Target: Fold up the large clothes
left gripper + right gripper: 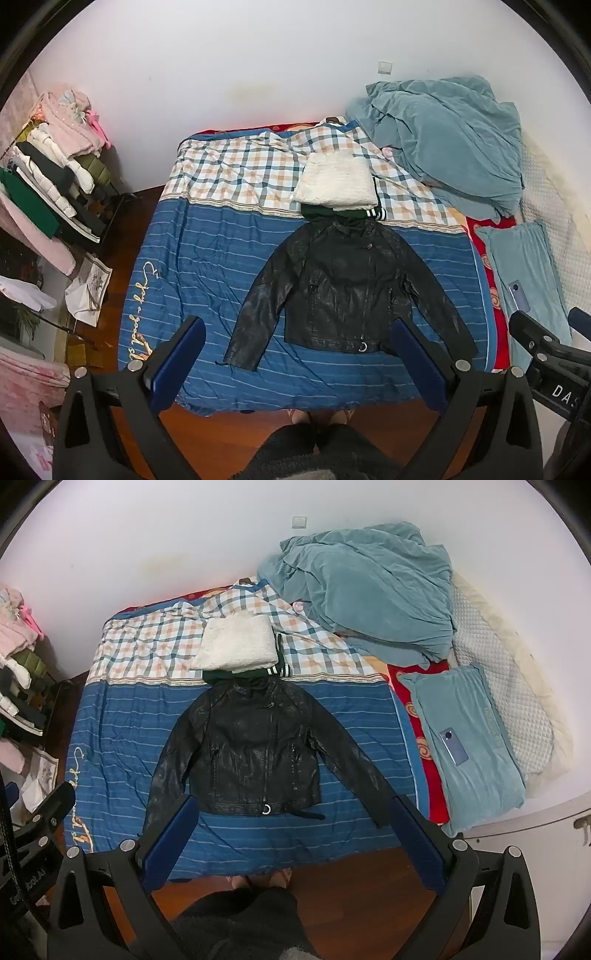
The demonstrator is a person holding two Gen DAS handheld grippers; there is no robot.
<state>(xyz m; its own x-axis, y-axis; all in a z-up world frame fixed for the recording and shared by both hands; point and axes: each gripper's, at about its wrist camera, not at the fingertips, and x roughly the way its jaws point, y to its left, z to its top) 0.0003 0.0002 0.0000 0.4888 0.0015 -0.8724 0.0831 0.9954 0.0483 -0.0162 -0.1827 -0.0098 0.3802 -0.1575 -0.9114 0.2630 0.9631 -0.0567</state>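
A black leather jacket (343, 284) lies flat and face up on the blue striped bedspread (207, 258), sleeves spread to both sides, hem toward me. It also shows in the right wrist view (255, 753). Beyond its collar lies a folded white fluffy garment (338, 179) on top of a folded green one (325, 212). My left gripper (299, 328) is open and empty, held high above the bed's near edge. My right gripper (291, 808) is open and empty at about the same height; its body shows at the right edge of the left wrist view (546, 354).
A crumpled blue-grey blanket (365, 598) is piled at the bed's far right. A blue-grey pillow (465, 738) with a phone (453, 746) on it lies on the right. A rack piled with clothes (55, 177) stands left of the bed. My feet (258, 880) stand on the wood floor.
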